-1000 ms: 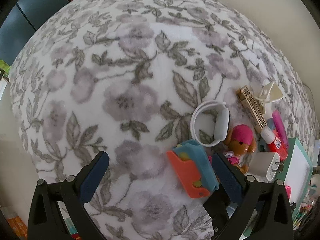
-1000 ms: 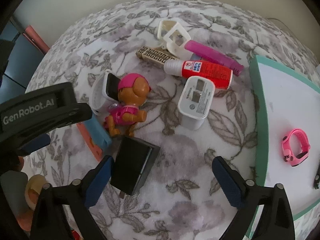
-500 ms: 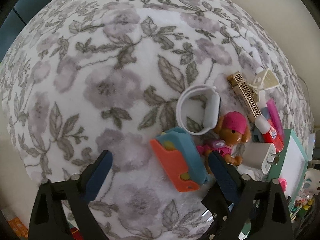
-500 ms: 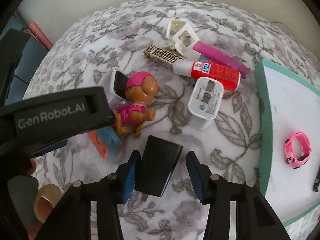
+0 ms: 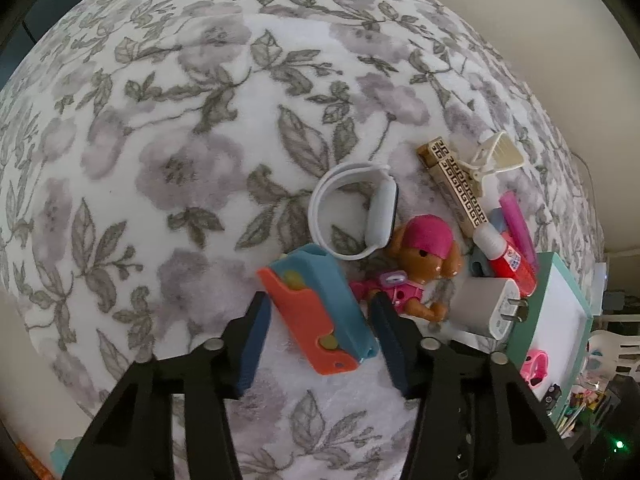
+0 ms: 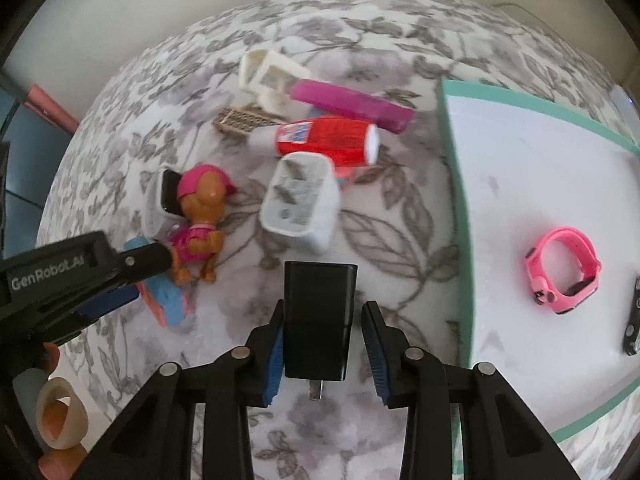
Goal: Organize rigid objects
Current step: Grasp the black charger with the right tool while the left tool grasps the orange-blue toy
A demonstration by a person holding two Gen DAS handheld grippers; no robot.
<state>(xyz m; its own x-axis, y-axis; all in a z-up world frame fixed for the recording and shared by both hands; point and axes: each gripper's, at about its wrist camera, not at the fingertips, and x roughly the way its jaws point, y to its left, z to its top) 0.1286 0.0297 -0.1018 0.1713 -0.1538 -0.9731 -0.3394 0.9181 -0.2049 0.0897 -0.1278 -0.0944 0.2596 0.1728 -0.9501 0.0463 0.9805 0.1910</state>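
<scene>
Black charger (image 6: pixel 318 316) lying flat on flowered cloth (image 5: pixel 192 152), prongs toward camera, between pads of right gripper (image 6: pixel 325 350); jaws just closing, left pad touching charger's side, right pad a gap away. Orange-and-blue block (image 5: pixel 320 312) on same cloth between pads of left gripper (image 5: pixel 320 344); jaws just closing, narrowed, contact not clear. Beside block: dog figure (image 5: pixel 420 264), white watch (image 5: pixel 356 216). Farther off: white charger (image 6: pixel 300 200), red glue bottle (image 6: pixel 332 140). Pink watch (image 6: pixel 564 276) on green-edged tray (image 6: pixel 456 184).
</scene>
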